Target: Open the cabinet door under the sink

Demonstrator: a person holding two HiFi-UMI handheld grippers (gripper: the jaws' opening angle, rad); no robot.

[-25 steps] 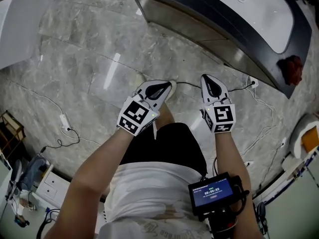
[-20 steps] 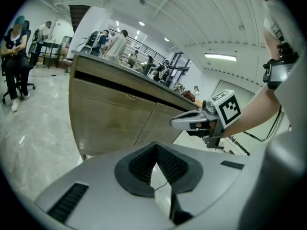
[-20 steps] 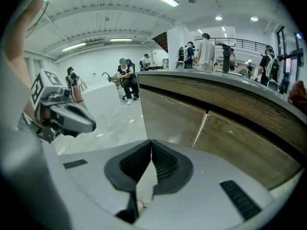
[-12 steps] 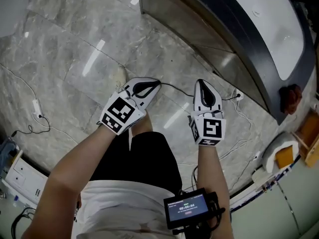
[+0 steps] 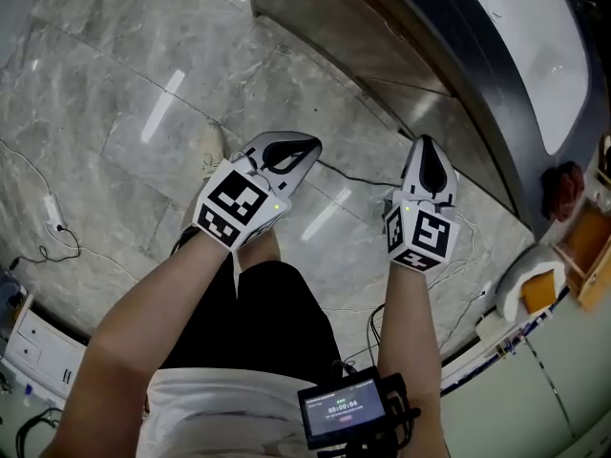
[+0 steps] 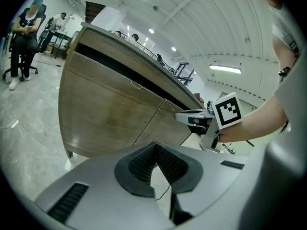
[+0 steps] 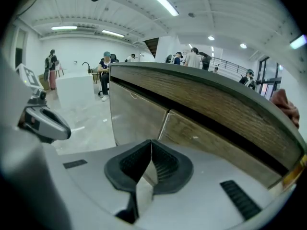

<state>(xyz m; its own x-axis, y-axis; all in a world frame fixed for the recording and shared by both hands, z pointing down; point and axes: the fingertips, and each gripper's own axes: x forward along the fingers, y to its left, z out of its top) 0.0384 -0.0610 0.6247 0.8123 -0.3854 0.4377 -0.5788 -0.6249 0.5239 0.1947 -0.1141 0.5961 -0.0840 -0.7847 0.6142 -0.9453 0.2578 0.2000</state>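
Observation:
The sink cabinet (image 5: 401, 60) runs along the top right of the head view, with a white basin (image 5: 535, 36) set in its dark top. Its two wood doors are closed: the left door (image 6: 108, 111) and the right door (image 7: 216, 145) meet at a thin seam. Both grippers hang over the floor in front of the doors and touch nothing. My left gripper (image 5: 301, 148) (image 6: 154, 146) is shut and empty. My right gripper (image 5: 426, 149) (image 7: 151, 143) is shut and empty too, and it stands closer to the cabinet front.
Cables and a white power strip (image 5: 52, 213) lie on the marble floor. A red cloth (image 5: 563, 184) sits at the counter's end, with a white bowl-shaped thing (image 5: 530, 289) below it. A white drawer unit (image 5: 33, 346) stands at the bottom left. People stand far behind the cabinet.
Both grippers have come lower and nearer the cabinet front; the right one has moved farther right toward the doors. Both pairs of jaws stayed shut.

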